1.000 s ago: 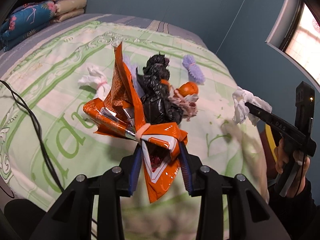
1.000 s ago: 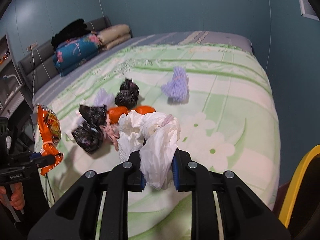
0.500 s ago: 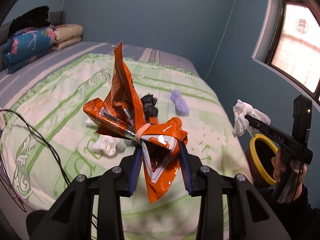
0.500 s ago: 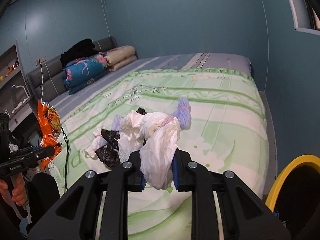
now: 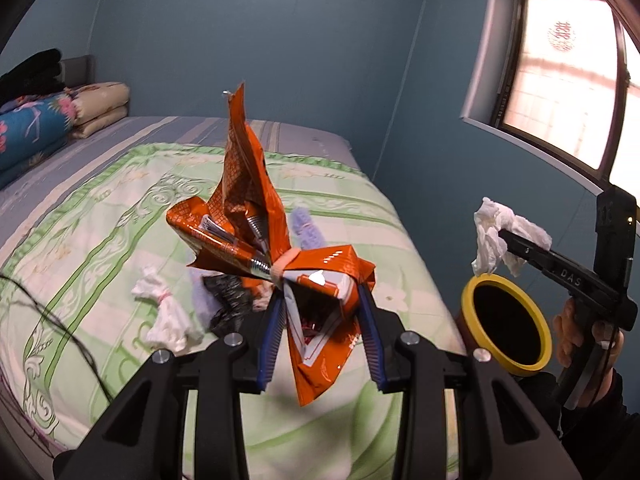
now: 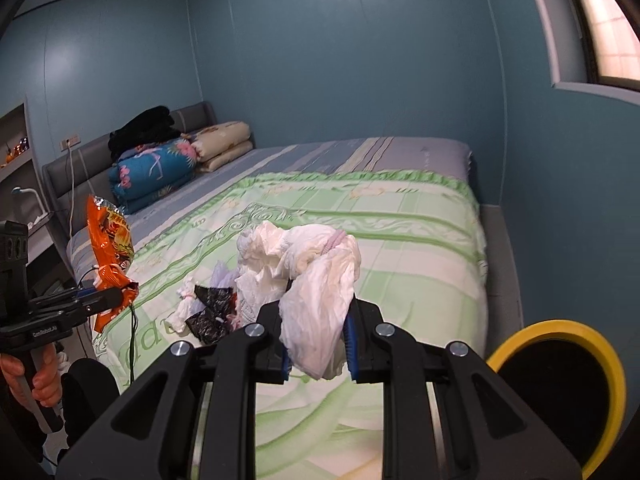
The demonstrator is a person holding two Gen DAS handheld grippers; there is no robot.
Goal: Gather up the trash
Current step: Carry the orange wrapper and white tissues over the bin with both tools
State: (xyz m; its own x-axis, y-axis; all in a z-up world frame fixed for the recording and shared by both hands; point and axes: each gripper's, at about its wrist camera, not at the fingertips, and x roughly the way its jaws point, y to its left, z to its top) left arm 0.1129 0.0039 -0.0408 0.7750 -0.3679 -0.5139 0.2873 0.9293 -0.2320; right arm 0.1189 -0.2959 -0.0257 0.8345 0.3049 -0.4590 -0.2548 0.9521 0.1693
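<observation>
Two hand-held grippers clamped, left (image 5: 322,330) on orange wrapper (image 5: 256,216), right (image 6: 318,344) on white tissue (image 6: 304,264), green bedspread (image 6: 400,240), blue walls (image 6: 340,60)

Crumpled orange snack bag (image 5: 276,256) and white wad (image 6: 316,280) held aloft; yellow-rimmed bin (image 5: 506,322) stands beside the bed.

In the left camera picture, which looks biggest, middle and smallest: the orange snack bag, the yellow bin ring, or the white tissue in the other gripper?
1. orange snack bag, though it sits nearest the camera, which inflates it.
2. yellow bin ring.
3. white tissue.
</observation>
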